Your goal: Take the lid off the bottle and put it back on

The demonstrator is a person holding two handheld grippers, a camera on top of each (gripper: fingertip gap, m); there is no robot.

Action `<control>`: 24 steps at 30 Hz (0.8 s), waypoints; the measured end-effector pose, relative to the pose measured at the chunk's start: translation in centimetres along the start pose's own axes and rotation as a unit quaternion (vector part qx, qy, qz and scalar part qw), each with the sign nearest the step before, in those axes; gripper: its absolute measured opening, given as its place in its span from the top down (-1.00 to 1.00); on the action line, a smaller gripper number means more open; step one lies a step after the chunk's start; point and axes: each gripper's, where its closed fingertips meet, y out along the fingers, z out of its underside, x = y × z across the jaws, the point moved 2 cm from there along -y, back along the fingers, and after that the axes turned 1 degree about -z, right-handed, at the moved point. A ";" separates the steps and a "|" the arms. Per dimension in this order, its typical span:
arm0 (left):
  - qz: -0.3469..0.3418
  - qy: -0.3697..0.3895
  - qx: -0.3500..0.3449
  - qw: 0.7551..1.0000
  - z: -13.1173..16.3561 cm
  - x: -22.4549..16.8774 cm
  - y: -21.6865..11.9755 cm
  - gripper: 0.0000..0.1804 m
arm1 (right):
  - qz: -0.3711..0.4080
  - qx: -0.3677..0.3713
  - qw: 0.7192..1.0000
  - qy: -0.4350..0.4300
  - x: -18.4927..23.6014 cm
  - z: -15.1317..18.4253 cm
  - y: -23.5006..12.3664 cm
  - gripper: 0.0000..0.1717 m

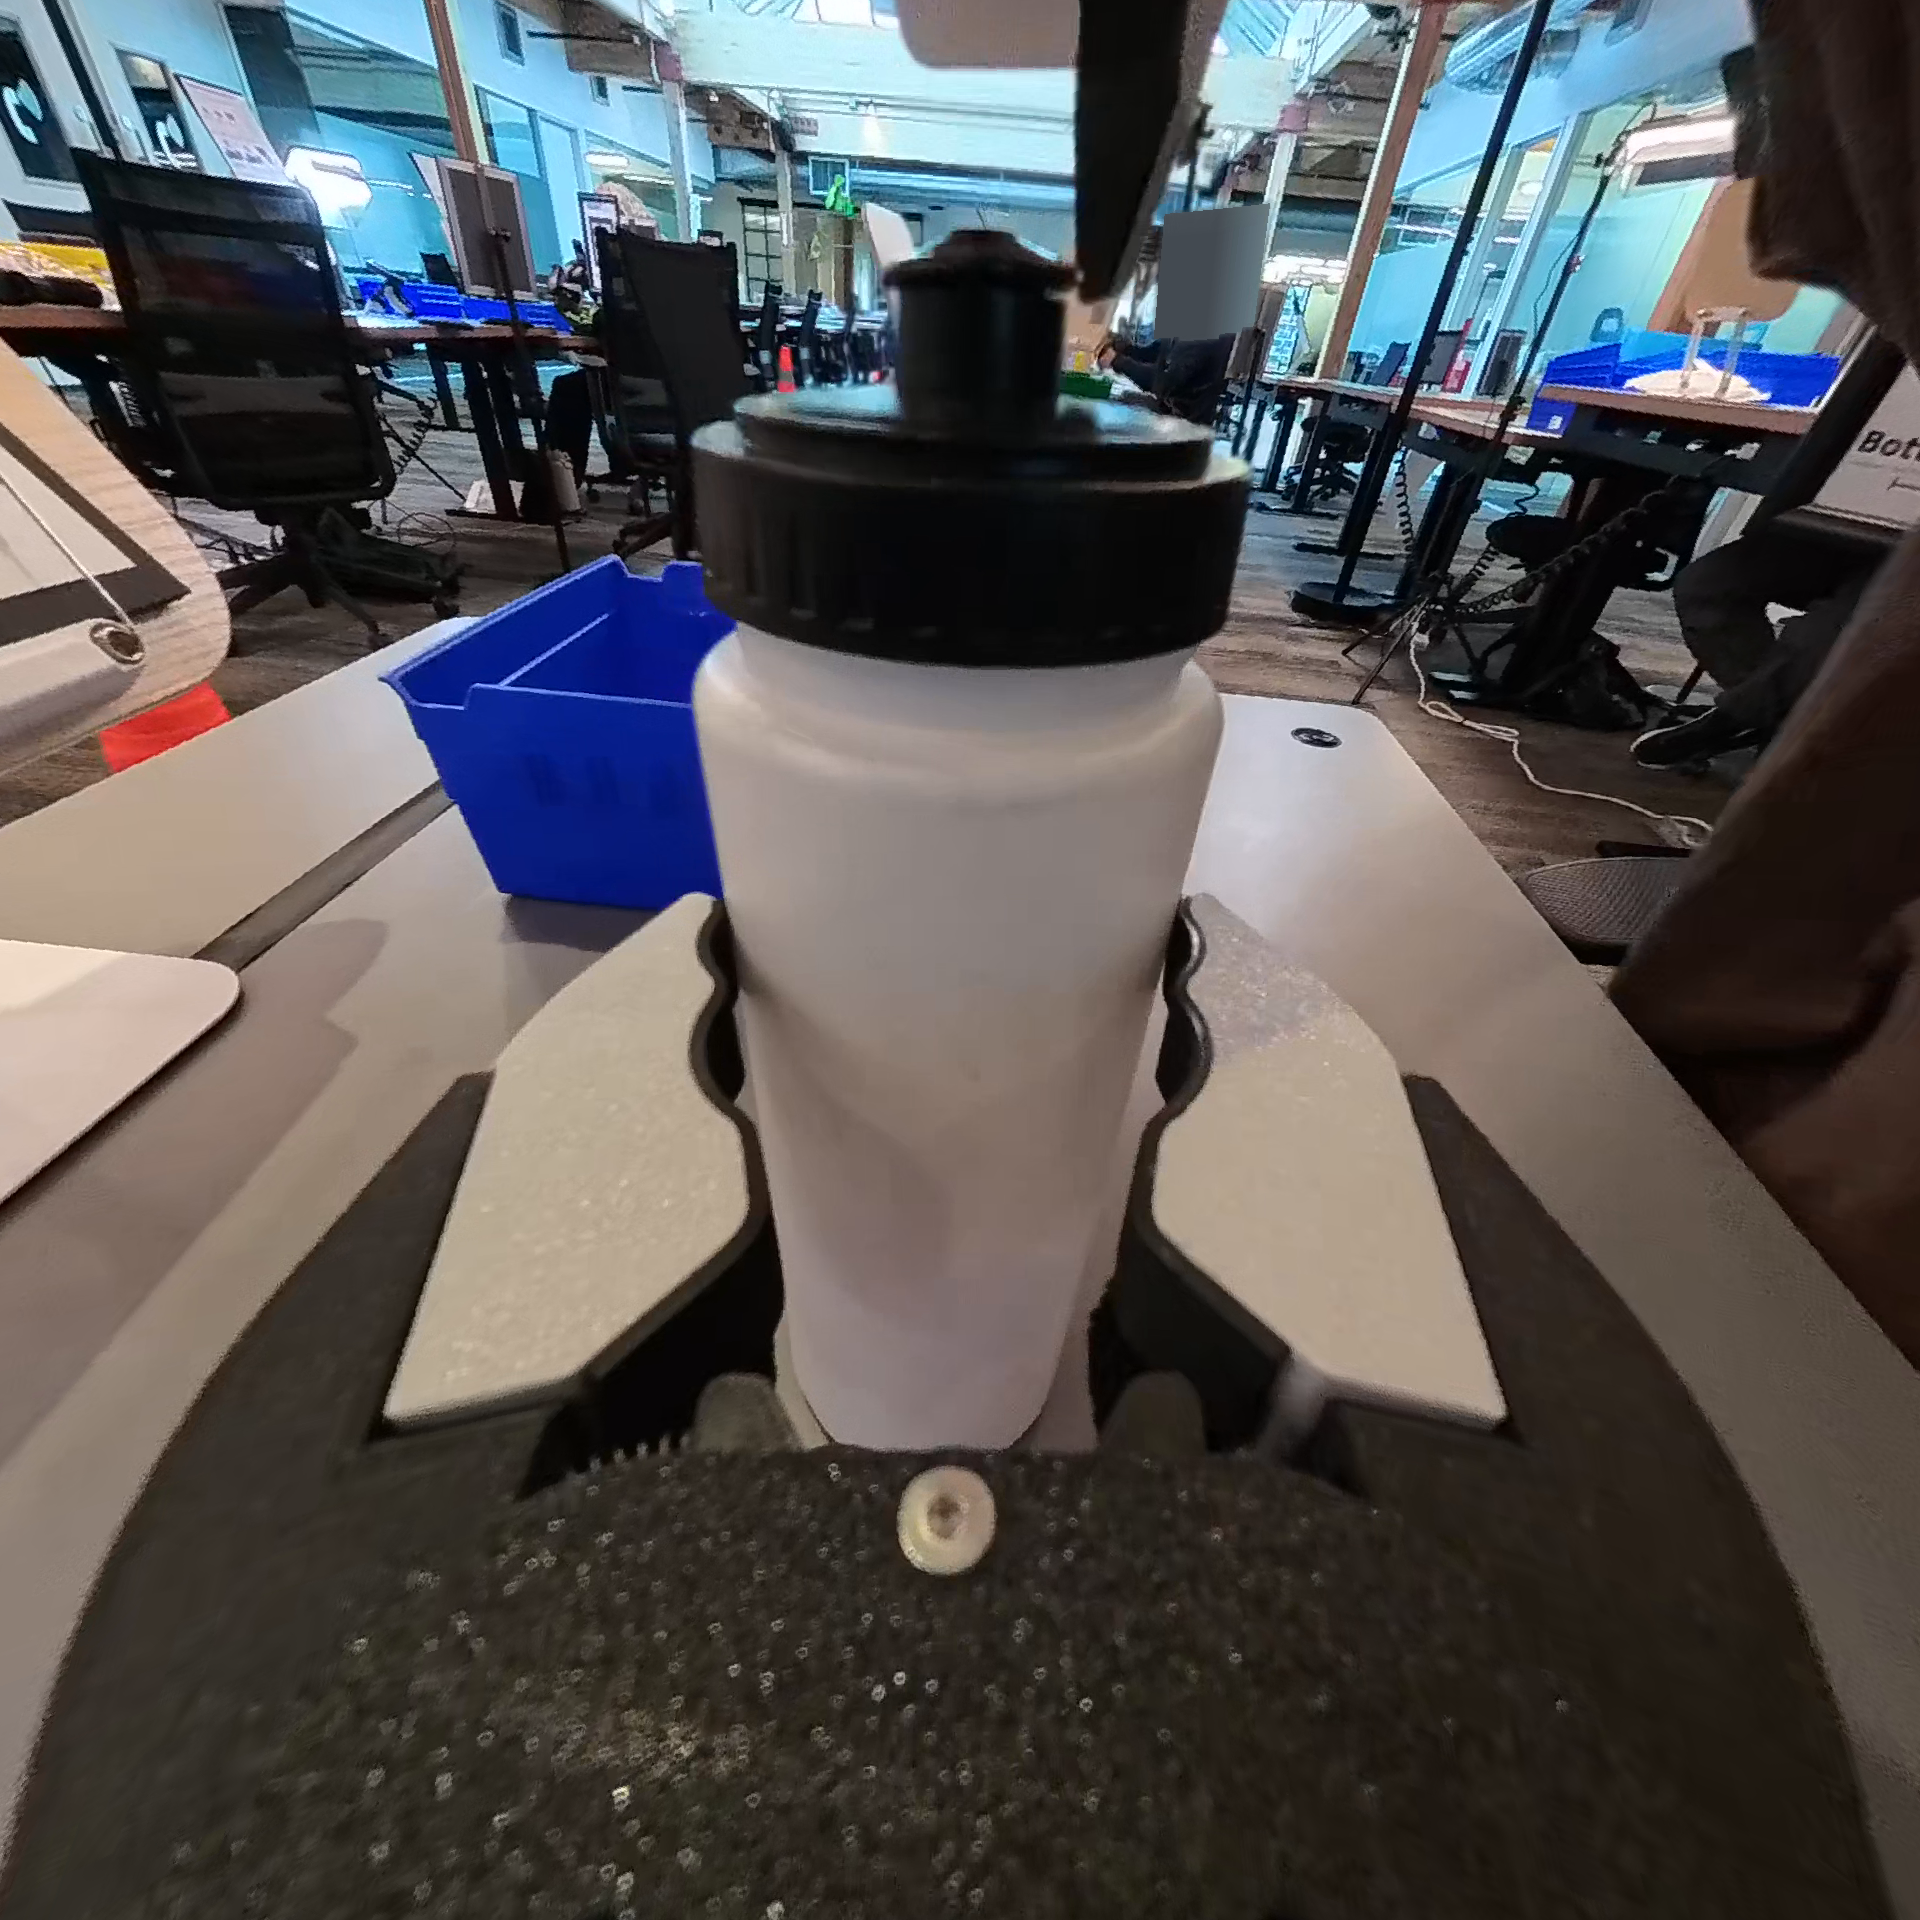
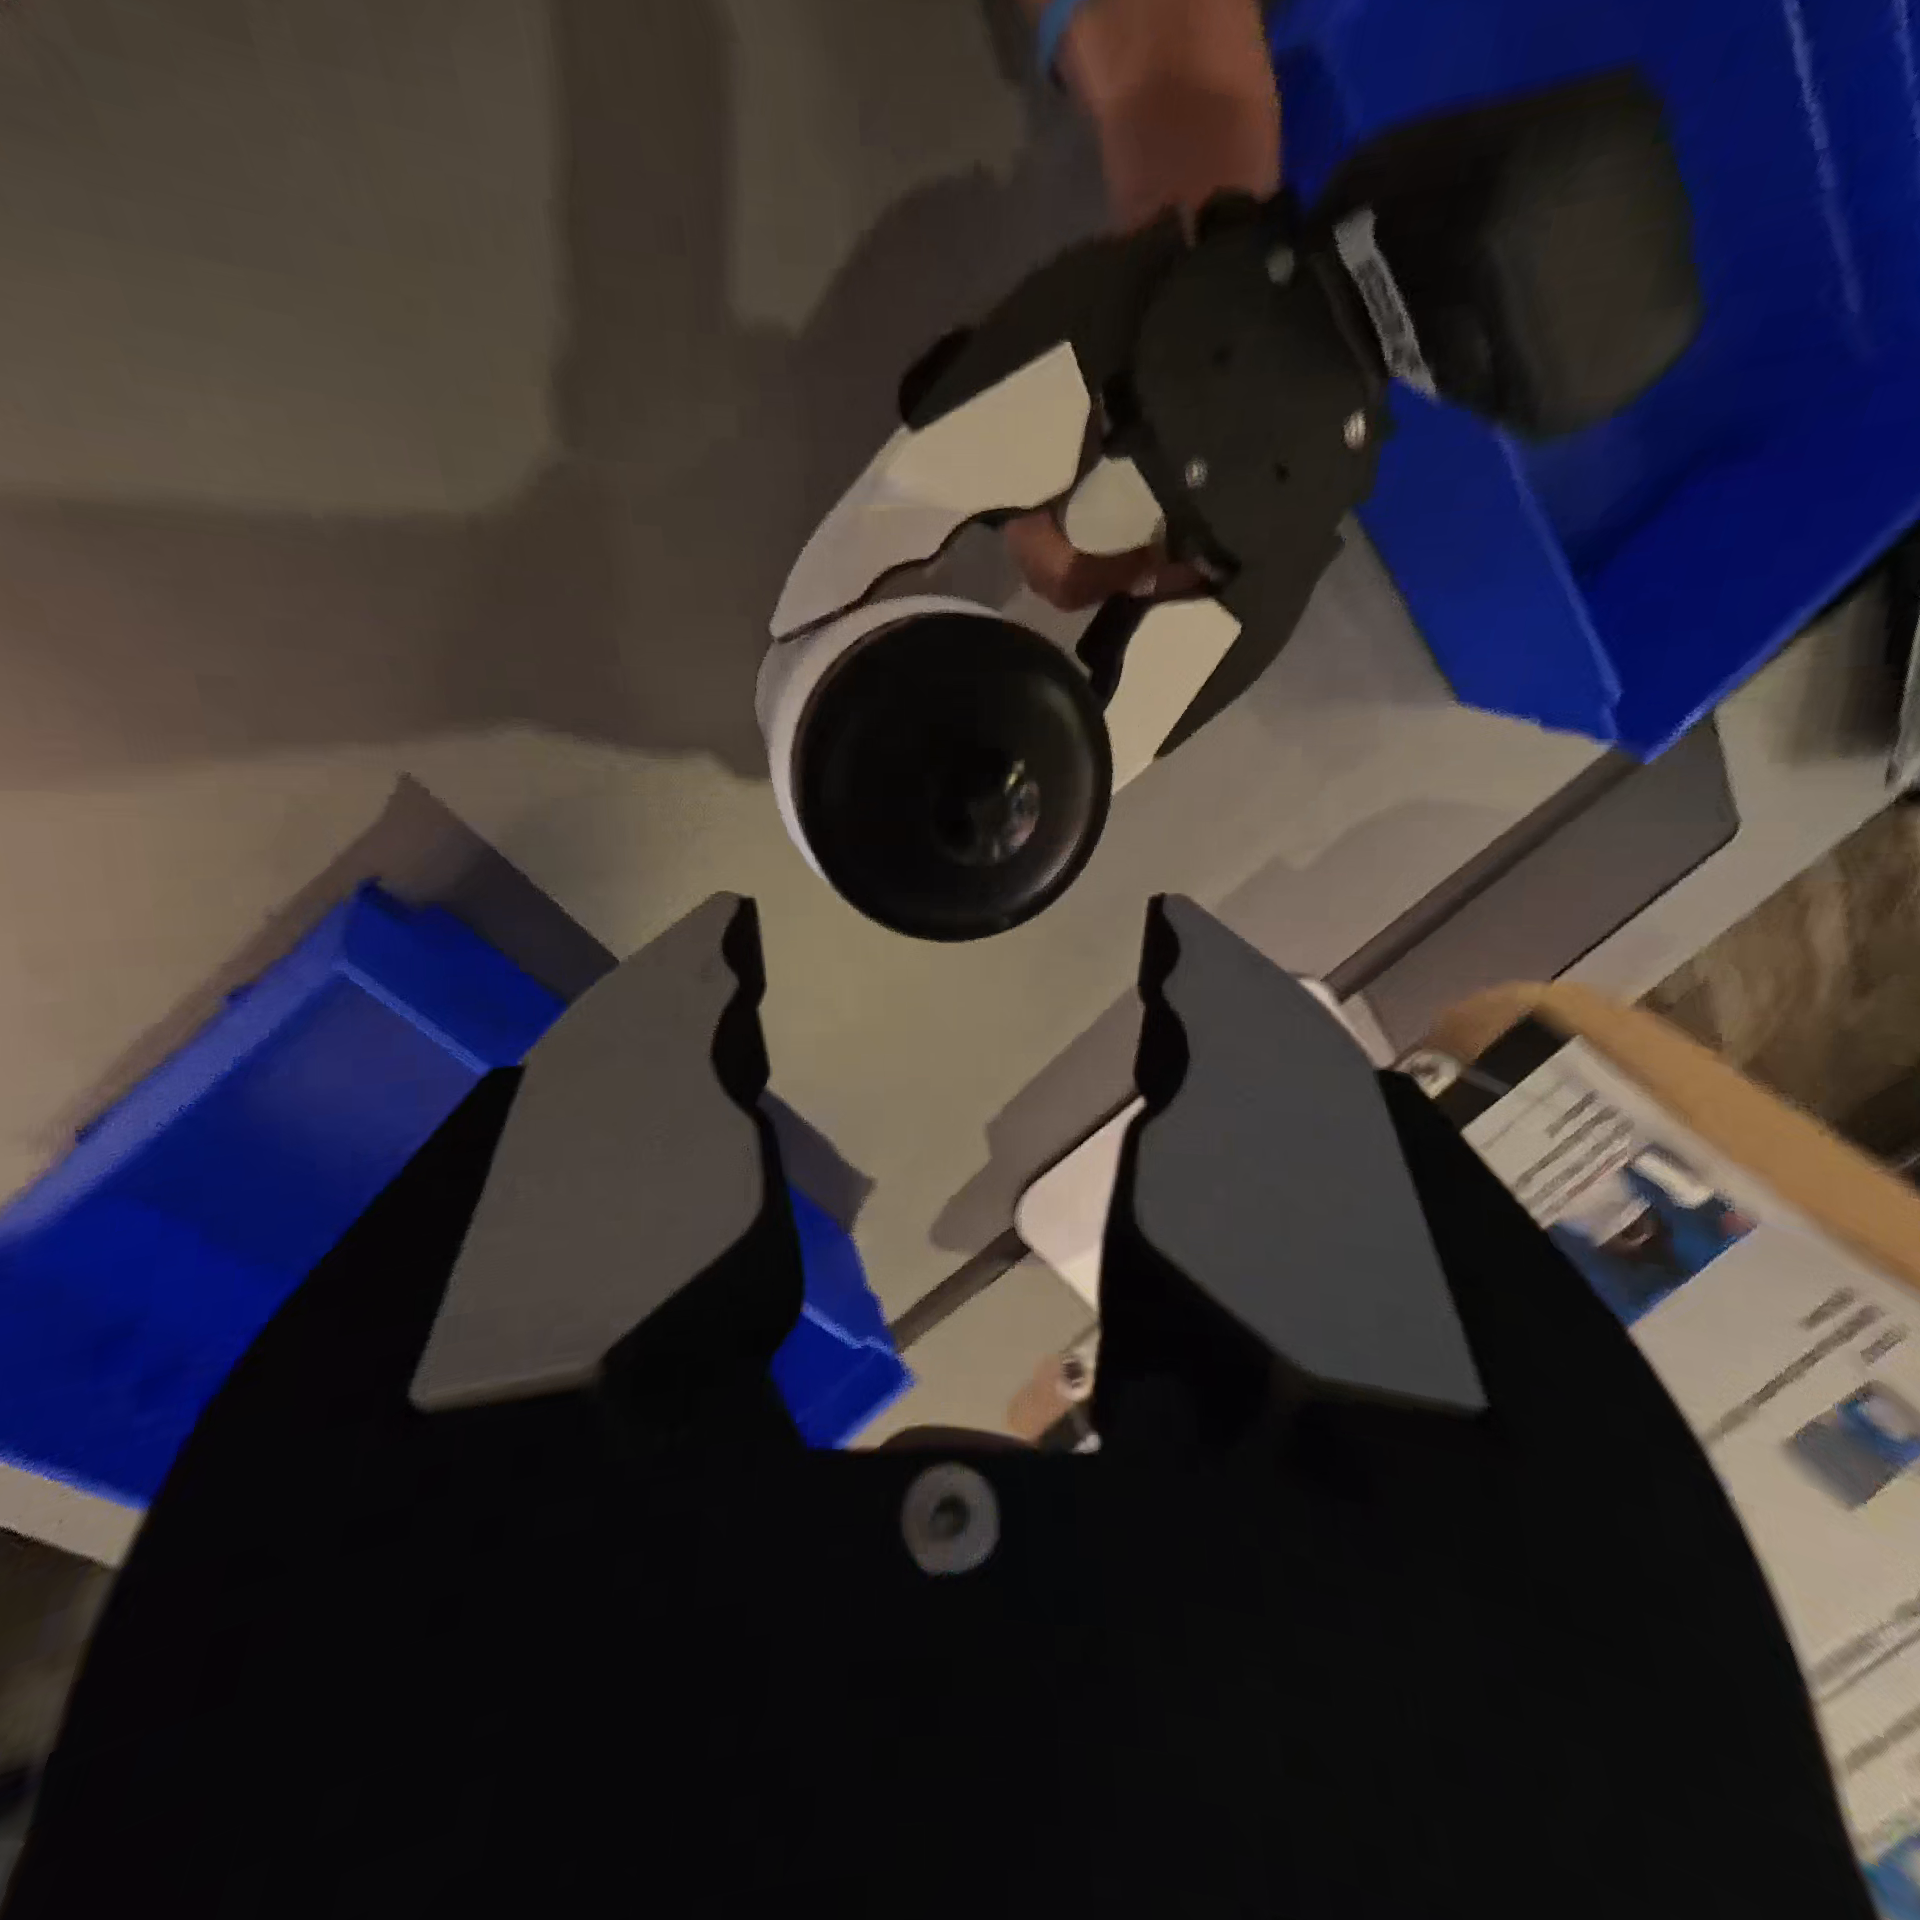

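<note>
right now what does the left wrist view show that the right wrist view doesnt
Only the left wrist view: the bottle's white side with the left tool's fingers against it, and the office behind. Only the right wrist view: the lid's top from above, the right tool open and holding nothing, a second blue bin. Both: bottle, black lid, blue bin, grey table.

Left wrist view: bottle (image 1: 961,987) upright at frame centre, betw. the left gripper (image 1: 958,997) fingers, both pads against its sides. Lid (image 1: 971,540) on top of bottle. Bin (image 1: 566,748) behind bottle, centre-left, on table (image 1: 1403,935). Right wrist view: right gripper (image 2: 951,997) above the lid (image 2: 951,774), apart from it; another bin (image 2: 1558,416) upper right.
</note>
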 end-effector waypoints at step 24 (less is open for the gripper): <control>-0.009 -0.016 -0.002 1.000 -0.1 0.3 -0.2 0.14 | -0.093 0.118 0.971 0.185 -0.3 -0.5 2.7 0.30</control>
